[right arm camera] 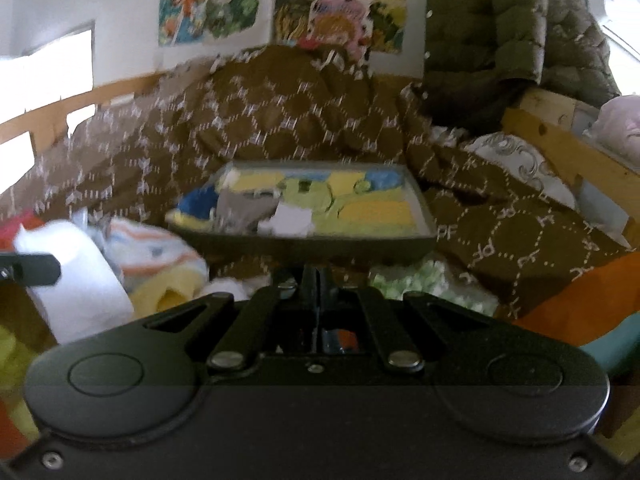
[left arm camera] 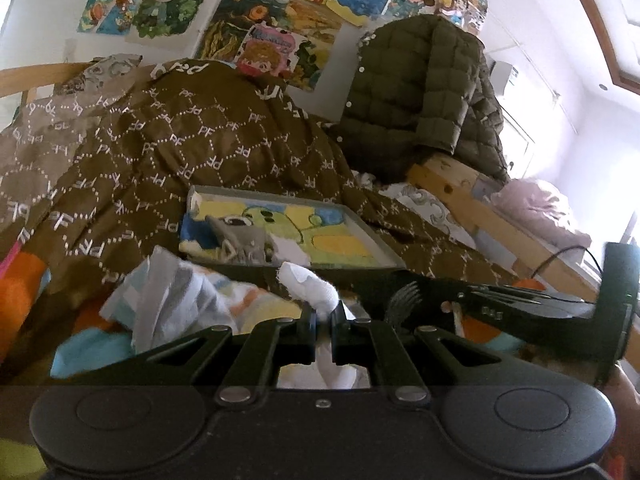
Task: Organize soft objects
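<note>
Left claw (left arm camera: 324, 320) clamped on rolled white cloth (left arm camera: 310, 286); right claw (right arm camera: 316, 280) pinched together with nothing between, facing grey tray (right arm camera: 304, 244)

Both wrist views sit low over the bed, looking forward along my grippers toward the poster wall. Left view: faces the tray (left arm camera: 362, 236) from near, slightly from its left; the right gripper (left arm camera: 404, 300) enters at right. Right view: faces the tray (right arm camera: 420, 208) head-on, close, blurred. Shared: tray, brown quilt (left arm camera: 192, 136) (right arm camera: 280, 104), jacket (left arm camera: 416, 92) (right arm camera: 500, 20), posters (left arm camera: 260, 28) (right arm camera: 280, 12).
</note>
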A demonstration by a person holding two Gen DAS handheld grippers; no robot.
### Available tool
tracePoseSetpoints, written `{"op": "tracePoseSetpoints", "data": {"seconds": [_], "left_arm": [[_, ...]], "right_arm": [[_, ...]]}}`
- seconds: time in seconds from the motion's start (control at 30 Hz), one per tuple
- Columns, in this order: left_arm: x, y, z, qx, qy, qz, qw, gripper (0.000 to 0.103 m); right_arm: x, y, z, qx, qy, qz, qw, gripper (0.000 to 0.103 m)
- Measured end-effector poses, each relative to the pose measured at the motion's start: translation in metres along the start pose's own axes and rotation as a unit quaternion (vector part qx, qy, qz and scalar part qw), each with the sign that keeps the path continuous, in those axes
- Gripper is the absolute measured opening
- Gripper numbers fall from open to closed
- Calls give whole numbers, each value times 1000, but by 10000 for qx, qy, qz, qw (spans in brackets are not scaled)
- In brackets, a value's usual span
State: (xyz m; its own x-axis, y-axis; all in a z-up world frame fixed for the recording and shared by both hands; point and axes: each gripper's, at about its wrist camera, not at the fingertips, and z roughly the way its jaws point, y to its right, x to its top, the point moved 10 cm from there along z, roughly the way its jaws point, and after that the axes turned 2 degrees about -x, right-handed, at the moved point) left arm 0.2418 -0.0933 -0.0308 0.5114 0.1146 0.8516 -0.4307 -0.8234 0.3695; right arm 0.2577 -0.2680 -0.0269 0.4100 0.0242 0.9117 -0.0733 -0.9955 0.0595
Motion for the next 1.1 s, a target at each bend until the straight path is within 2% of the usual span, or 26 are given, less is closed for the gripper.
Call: {"op": "tracePoseSetpoints", "data": {"seconds": [0.23,0.43,0.7,0.9,1.1], "left_arm": [[40,-8,39,125,129,5,9998,6],[77,-16,85,305,232,213,9990,6],[108,-38,154,522,206,201,9982,6],[111,-60,198,618,125,20,9980,6],[102,-78,221,670,53,-332,9972,6]], "right_arm": [[42,22,0,-20,479,276,9985,0],[84,42,30,110,764,650,9949,0],[122,47,100,252,666,767,9945,0],[146,38,155,307,426,832,9951,0],[143,20,207,245,22,717,9971,0]]}}
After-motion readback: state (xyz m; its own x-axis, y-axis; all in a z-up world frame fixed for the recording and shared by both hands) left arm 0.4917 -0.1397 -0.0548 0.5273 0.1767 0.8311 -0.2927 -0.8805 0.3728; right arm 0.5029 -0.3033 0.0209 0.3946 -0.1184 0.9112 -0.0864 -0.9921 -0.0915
